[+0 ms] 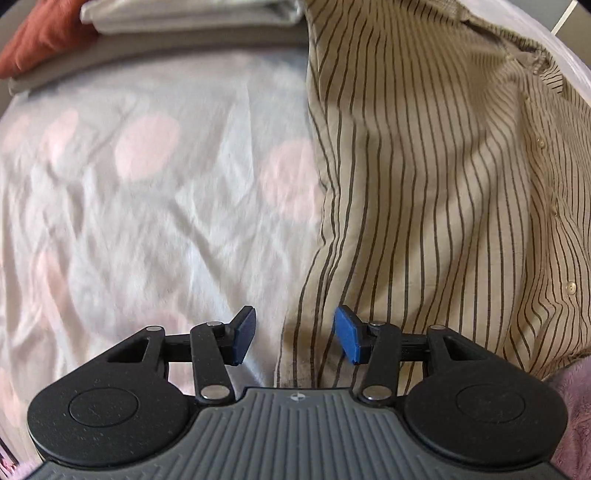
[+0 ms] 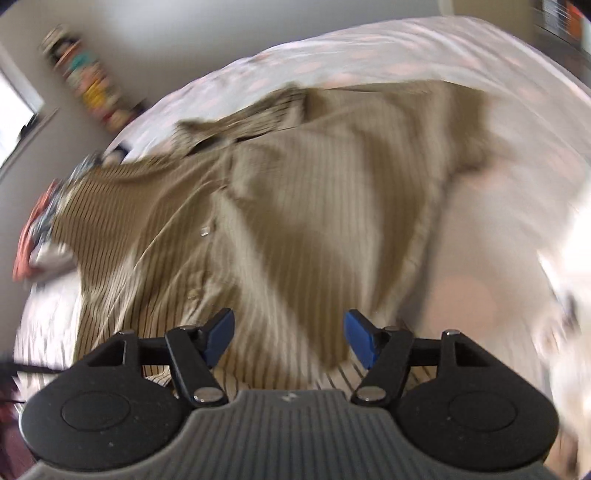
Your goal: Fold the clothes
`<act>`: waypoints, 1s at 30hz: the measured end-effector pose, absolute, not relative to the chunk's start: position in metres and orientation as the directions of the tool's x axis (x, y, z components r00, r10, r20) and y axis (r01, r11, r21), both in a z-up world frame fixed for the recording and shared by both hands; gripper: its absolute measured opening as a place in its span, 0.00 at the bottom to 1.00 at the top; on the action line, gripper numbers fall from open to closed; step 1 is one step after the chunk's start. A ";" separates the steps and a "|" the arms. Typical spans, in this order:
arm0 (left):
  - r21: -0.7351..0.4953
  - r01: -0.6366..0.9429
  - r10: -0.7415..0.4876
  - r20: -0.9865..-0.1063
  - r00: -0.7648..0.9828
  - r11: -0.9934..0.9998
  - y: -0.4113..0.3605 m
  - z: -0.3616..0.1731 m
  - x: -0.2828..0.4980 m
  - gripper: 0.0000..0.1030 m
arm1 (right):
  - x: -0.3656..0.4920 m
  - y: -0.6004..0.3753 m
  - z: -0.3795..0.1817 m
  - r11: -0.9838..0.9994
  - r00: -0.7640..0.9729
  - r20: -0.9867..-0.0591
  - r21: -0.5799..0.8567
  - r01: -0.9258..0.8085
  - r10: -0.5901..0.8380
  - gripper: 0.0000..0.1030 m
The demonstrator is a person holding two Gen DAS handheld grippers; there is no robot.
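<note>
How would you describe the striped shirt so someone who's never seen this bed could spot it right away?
Start at the bed sheet, pale with faint pink dots. Spread on it lies the striped shirt, beige with thin dark stripes and small buttons down its front. The folded grey cloth and the rust-red cloth nearby are plain; only the shirt is striped.

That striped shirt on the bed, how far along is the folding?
Done: grey folded clothes are stacked at the bed's far edge. In hand: nothing; both claws, left and right, are open over the shirt. Left: the shirt lies spread and rumpled, unfolded.
</note>
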State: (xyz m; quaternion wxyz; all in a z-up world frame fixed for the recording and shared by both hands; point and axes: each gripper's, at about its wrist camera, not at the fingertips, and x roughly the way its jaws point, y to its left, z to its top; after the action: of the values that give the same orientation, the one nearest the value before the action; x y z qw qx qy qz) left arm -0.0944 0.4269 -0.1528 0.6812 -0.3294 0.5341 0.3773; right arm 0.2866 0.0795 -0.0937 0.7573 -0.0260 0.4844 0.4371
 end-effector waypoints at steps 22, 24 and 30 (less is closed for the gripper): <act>-0.389 -0.724 0.037 -0.868 0.495 0.569 0.420 -0.152 -0.123 0.02 | 0.222 0.057 -0.040 0.871 0.370 -0.867 0.134 -0.472 0.333 0.70; -0.405 -0.715 0.008 -0.867 0.498 0.570 0.426 -0.159 -0.116 0.02 | 0.231 0.069 -0.047 0.884 0.362 -0.887 0.101 -0.456 0.288 0.68; -0.422 -0.728 -0.025 -0.873 0.487 0.541 0.442 -0.173 -0.116 0.02 | 0.275 0.112 -0.070 0.846 0.242 -0.954 0.020 -0.532 0.175 0.52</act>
State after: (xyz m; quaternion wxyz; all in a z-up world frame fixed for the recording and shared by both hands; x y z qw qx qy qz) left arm -0.1163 0.4418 -0.1729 0.7539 -0.4185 0.4496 0.2329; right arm 0.2754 0.1118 -0.0695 0.7723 -0.1564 0.5716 0.2288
